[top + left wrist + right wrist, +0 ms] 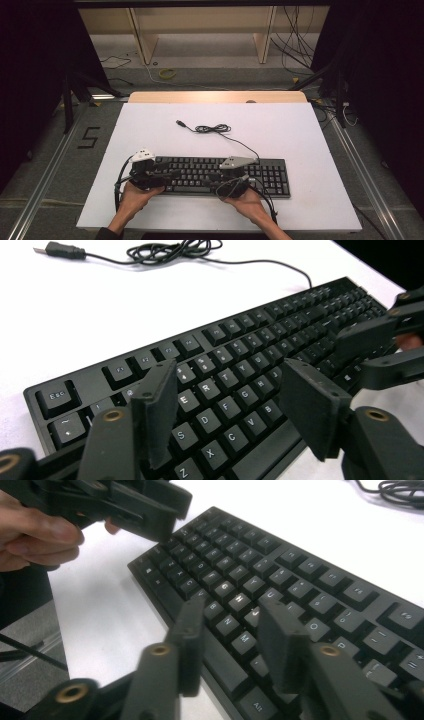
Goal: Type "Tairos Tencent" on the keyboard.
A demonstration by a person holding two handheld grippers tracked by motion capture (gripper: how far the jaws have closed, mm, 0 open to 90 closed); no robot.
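A: High view first. Black keyboard (pixel 220 176) lies flat on the white table (pixel 300 200), near the person's edge, its cable (pixel 215 129) coiled behind it and the USB plug lying loose. Left gripper (pixel 172 174) is over the left half of the keys, right gripper (pixel 212 184) over the middle, by the front edge. Both hands come up from the bottom.

B: Jaw state from up there?

A: Too small and dark, can't call it. Left gripper view: left gripper (pixel 230 405) has its jaws apart, nothing between the pads, hanging above the letter block of the keyboard (pixel 225 365), around D, F and G. The right gripper (pixel 372 352) shows farther off on the right.

B: Right gripper view?

A: Right gripper (pixel 227 645) is part-open, narrower gap, nothing clamped. It hangs over the keyboard (pixel 280 575) at the bottom letter row and space bar. Touching a key or just above, probably above, the angle is poor. Left gripper (pixel 150 525) sits over the far end.

B: Risks?

A: Wide pads against small keys, so a downward press could hit two keys at once. Push at a slant and the keyboard may slide on the smooth table. And the grippers are near each other, so they could bump.
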